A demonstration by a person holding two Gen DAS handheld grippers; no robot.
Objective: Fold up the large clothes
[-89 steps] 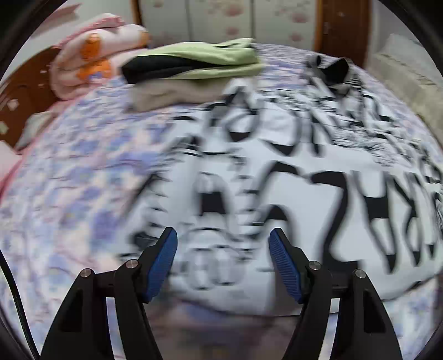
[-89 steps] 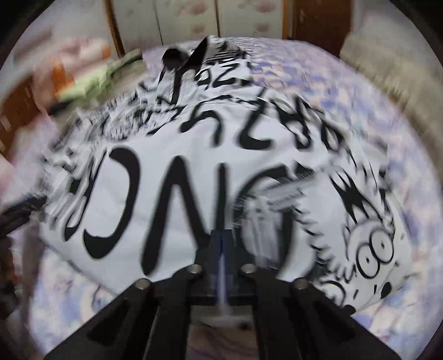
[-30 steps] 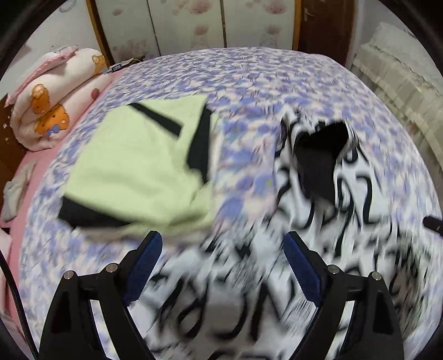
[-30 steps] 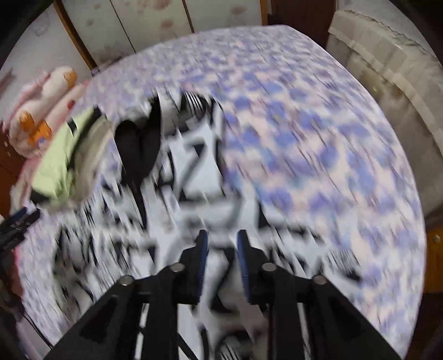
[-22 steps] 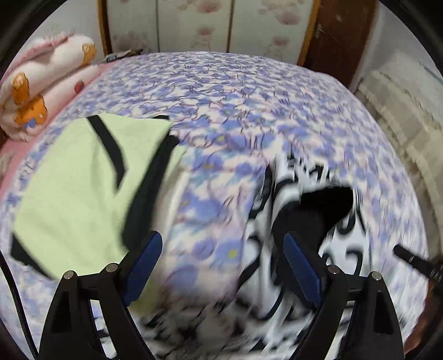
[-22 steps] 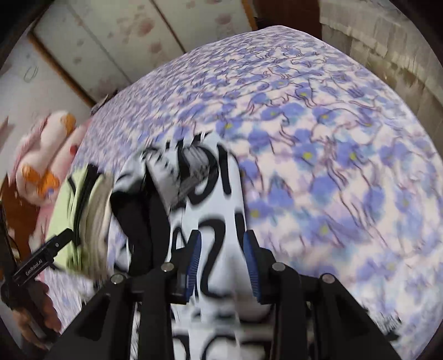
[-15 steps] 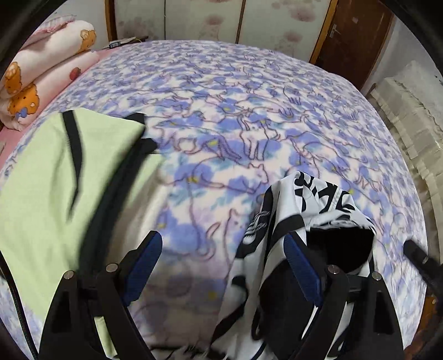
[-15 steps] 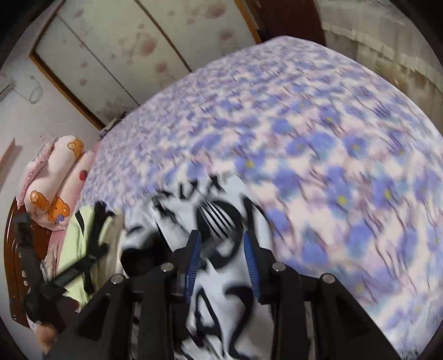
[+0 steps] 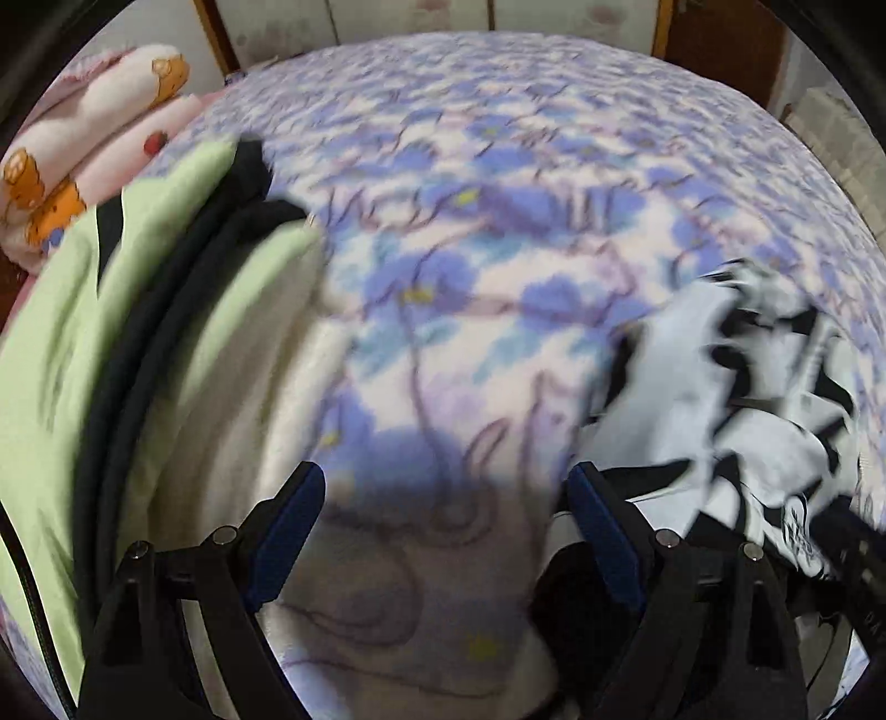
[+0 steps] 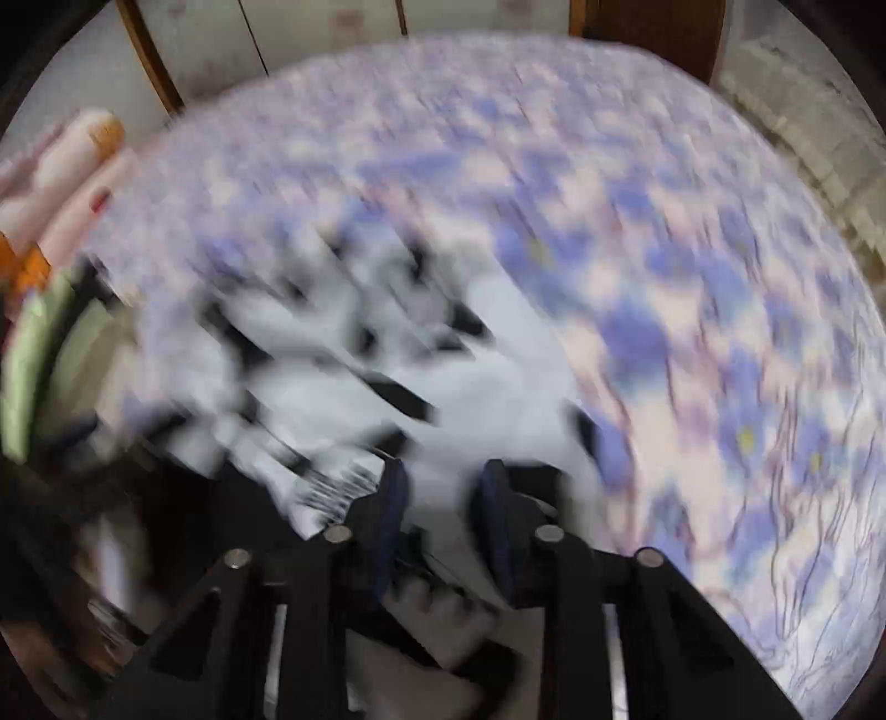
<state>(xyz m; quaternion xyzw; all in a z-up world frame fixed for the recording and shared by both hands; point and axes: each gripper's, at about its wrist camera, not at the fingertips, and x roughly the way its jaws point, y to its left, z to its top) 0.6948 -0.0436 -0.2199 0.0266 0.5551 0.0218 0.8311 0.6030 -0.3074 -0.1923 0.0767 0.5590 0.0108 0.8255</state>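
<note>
We hold the shirt [image 10: 443,387] on the bed [image 9: 498,166], right of the green pile [image 9: 138,332]. Our right tool [image 10: 440,493], just closing, pinches it; left tool [image 9: 443,531] gapes empty. One-sided pulling could bunch it.

Bed covered by a fleece blanket [image 9: 498,183], white ground with blue-purple flower print and small yellow centres; it fills most of both views. Far left: rolled pink bedding [image 9: 94,144] with orange bear print, lying at the blanket's edge. Behind the bed: pale wardrobe panels [image 9: 415,16] with faint floral marks, set in brown wood trim. Dark wooden door [image 9: 720,39] top right. Cream textured fabric [image 10: 819,149] along the right edge; heavily blurred in the right wrist view.
</note>
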